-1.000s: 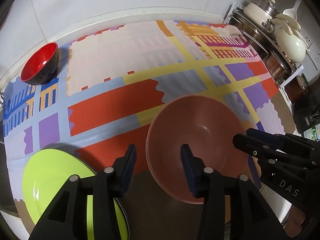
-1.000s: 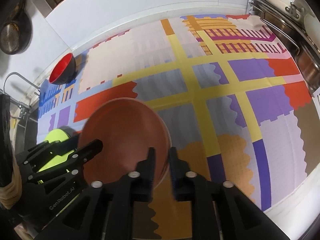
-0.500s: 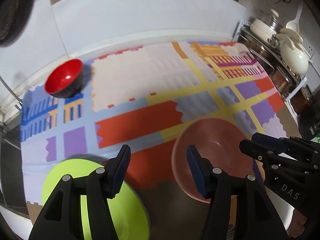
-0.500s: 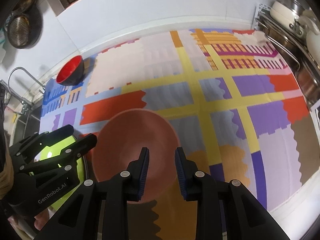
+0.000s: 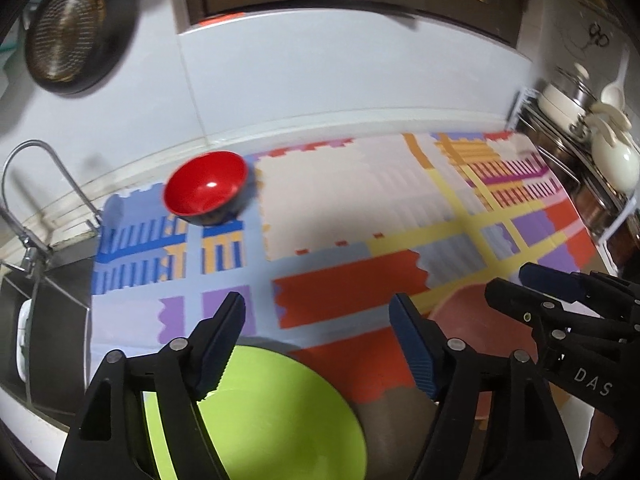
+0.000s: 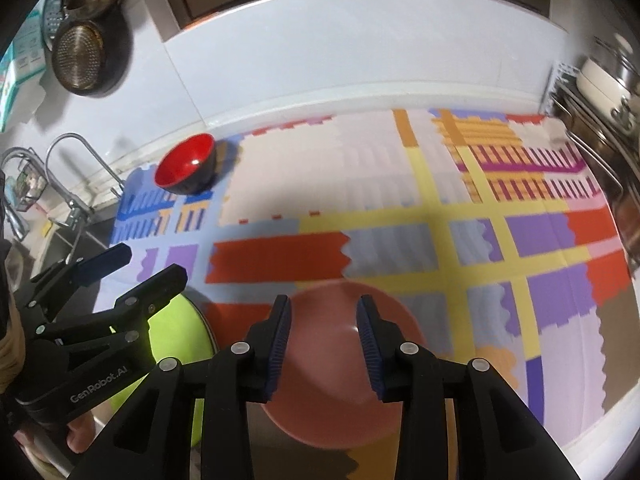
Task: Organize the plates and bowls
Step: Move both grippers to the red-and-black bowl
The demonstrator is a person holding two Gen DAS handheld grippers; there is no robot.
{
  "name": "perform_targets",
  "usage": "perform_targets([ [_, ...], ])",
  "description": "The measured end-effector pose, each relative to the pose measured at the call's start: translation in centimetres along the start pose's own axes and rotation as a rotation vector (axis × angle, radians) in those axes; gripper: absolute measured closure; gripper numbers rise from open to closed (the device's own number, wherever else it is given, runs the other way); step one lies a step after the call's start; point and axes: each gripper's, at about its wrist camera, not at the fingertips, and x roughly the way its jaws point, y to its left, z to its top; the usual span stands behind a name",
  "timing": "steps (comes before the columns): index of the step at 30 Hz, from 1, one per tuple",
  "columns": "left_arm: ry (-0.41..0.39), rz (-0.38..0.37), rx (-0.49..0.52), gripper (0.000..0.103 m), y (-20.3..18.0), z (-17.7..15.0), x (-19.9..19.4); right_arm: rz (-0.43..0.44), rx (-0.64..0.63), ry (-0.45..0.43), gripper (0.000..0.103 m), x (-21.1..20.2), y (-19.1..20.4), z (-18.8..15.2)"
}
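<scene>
A pink plate [image 6: 332, 364] lies on the patterned mat near its front edge; it also shows in the left wrist view [image 5: 476, 332]. My right gripper [image 6: 323, 312] is open and empty above it. A lime-green plate [image 5: 280, 412] lies at the front left, also in the right wrist view [image 6: 180, 336]. My left gripper [image 5: 318, 308] is open and empty above its far edge. A red bowl with a black outside [image 5: 208, 188] stands at the mat's far left, also in the right wrist view [image 6: 186, 164].
A sink with a curved faucet [image 5: 36, 184] lies left of the mat. A rack of pots and lids [image 5: 592, 140] stands at the right. Strainers [image 6: 86, 56] hang on the white wall behind. The counter's front edge is close under both grippers.
My right gripper has let go of the pink plate and opened. Both grippers have risen and drawn back from the plates; the views now show more of the wall.
</scene>
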Motion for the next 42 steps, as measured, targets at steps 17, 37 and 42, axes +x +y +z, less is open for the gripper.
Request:
perform_targets([
  [17, -0.082, 0.155, -0.076, 0.017, 7.0, 2.4, -0.7, 0.064, -0.113, -0.113, 0.047, 1.4, 5.7, 5.9],
  [37, -0.096, 0.251, -0.146, 0.016, 15.2, 6.5, 3.2, 0.091, -0.227, -0.104, 0.043, 6.9, 11.8, 12.9],
  [42, -0.074, 0.253, -0.149, 0.016, 16.6, 7.2, 5.5, 0.108, -0.23, -0.074, 0.043, 9.2, 12.8, 14.3],
])
